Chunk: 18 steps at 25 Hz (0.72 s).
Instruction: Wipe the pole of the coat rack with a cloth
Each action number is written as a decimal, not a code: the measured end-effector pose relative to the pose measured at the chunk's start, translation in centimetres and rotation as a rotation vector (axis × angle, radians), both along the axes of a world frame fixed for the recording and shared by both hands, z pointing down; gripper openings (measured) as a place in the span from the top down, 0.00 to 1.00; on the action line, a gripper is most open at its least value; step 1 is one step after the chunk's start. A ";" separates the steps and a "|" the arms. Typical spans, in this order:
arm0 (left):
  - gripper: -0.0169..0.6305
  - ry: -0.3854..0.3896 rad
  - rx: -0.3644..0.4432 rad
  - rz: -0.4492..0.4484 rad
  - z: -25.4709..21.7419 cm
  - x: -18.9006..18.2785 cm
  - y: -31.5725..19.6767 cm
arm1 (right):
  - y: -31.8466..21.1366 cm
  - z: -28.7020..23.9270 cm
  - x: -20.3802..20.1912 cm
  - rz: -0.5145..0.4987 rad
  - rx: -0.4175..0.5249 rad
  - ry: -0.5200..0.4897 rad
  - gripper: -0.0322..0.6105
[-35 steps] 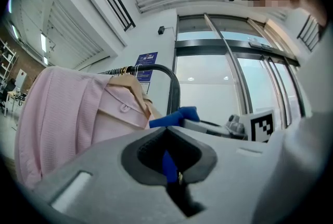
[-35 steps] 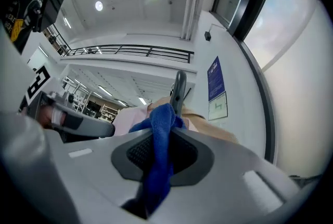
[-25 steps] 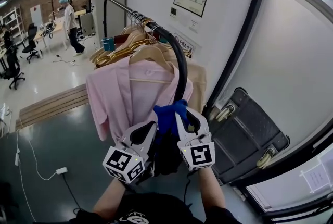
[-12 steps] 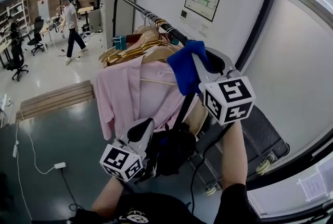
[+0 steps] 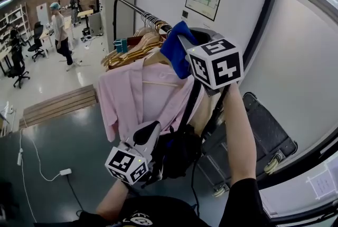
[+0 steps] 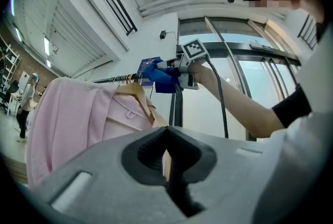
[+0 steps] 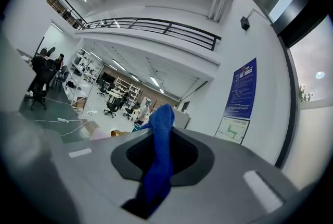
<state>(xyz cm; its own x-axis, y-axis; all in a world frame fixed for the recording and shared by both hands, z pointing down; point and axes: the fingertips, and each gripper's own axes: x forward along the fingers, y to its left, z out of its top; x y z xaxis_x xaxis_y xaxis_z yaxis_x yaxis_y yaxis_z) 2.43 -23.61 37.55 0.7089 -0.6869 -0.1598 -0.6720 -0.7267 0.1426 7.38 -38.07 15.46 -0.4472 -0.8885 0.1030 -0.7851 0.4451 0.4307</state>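
We are reading surfaces here.
We are noting a nubbly blue cloth (image 7: 161, 129), matt grey plastic on the right gripper (image 7: 156, 176), a perhaps glossy metal pole (image 6: 178, 106), smooth wooden hangers (image 5: 127, 47).

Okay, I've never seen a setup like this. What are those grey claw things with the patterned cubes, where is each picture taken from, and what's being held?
There is no robot here. A person holds a two-jaw gripper in each hand, and the marked cubes are part of the grippers. The head view comes from a camera on the person's head, looking down. The other two views come from cameras riding on each gripper, looking along its jaws. The right gripper is up at the coat rack's pole, shut on a blue cloth. The left gripper sits low, jaws together, holding nothing. A pink shirt hangs among wooden hangers.
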 end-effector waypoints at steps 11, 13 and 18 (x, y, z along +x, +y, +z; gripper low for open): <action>0.97 -0.003 0.007 -0.005 -0.4 -0.7 0.1 | 10.5 6.5 3.9 0.026 0.366 -0.183 0.86; 0.97 0.007 0.005 -0.011 -0.2 -0.7 0.1 | 11.4 9.7 4.5 0.055 0.402 -0.182 0.86; 0.97 0.013 -0.008 -0.022 0.7 -0.4 0.3 | 11.8 18.3 5.5 0.048 0.274 -0.341 0.87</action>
